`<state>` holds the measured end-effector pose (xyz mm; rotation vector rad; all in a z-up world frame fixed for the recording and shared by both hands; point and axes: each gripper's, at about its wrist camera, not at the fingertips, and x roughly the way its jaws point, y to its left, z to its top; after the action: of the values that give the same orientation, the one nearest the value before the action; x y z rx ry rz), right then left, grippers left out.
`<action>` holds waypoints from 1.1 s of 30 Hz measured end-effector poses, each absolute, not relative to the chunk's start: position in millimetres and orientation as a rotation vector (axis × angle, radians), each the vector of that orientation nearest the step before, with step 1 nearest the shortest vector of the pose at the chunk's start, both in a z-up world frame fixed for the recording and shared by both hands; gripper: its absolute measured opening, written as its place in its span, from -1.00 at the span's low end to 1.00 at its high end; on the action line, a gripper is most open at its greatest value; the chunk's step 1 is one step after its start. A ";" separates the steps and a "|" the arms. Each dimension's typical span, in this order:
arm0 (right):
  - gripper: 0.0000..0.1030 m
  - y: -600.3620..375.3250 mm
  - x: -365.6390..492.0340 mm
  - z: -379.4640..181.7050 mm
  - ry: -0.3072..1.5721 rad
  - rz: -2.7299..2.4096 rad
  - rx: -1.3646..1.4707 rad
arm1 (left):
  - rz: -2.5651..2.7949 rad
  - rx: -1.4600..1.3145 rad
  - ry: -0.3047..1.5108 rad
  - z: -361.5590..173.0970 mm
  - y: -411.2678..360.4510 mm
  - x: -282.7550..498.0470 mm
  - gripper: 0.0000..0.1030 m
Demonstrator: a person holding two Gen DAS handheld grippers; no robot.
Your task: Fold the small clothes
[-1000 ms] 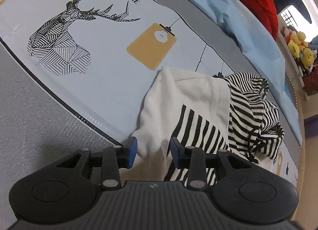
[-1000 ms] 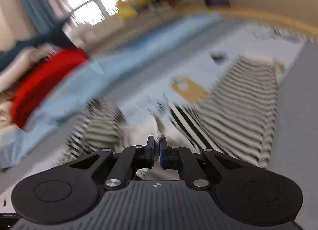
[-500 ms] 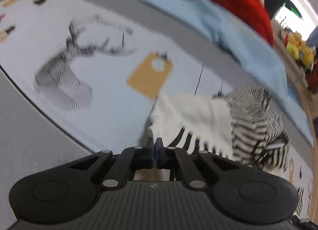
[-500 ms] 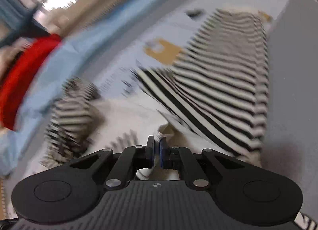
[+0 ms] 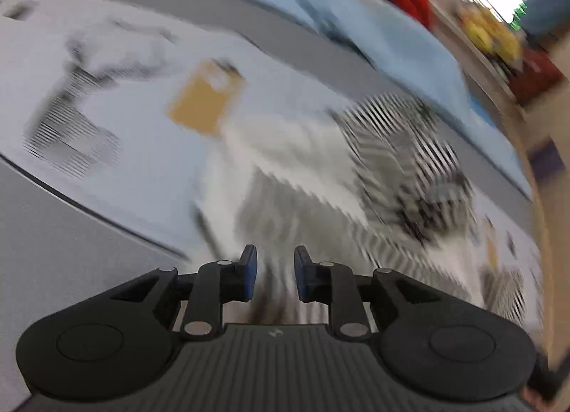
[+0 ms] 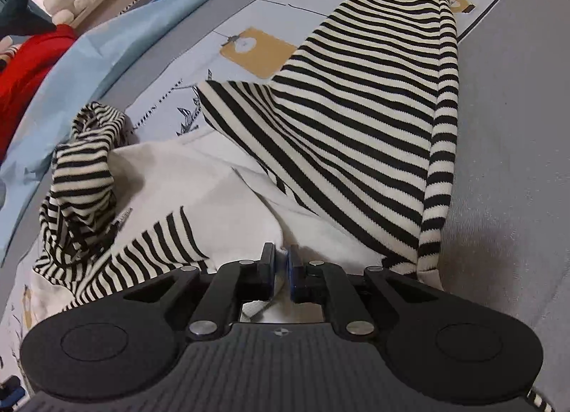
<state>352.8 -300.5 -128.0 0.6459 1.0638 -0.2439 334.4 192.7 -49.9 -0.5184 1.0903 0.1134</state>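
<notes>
- Right wrist view: the right gripper [image 6: 281,269] has its jaws pressed together on a white edge of the striped sweater [image 6: 356,120].
- From that pinch the sweater spreads away over the printed bedsheet [image 6: 199,66]; one striped panel stretches toward the far right and a bunched striped part lies at the left.
- Left wrist view: the left gripper [image 5: 274,278] has its jaws partly apart and opening; blurred striped cloth [image 5: 302,205] shows below the gap, and the pads seem not to press on it, though the blur leaves this uncertain.
- Beyond the sweater lie a light blue cloth [image 6: 107,48] and a red cushion [image 6: 32,59].
</notes>
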 end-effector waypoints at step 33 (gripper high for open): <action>-0.25 -340.3 346.1 -92.3 0.922 -0.247 0.651 | 0.045 0.067 0.995 -28.5 88.4 343.6 0.38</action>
<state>346.1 -340.3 -92.3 0.6508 0.9223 -0.2466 343.6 88.4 -28.5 0.0670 0.9952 0.0454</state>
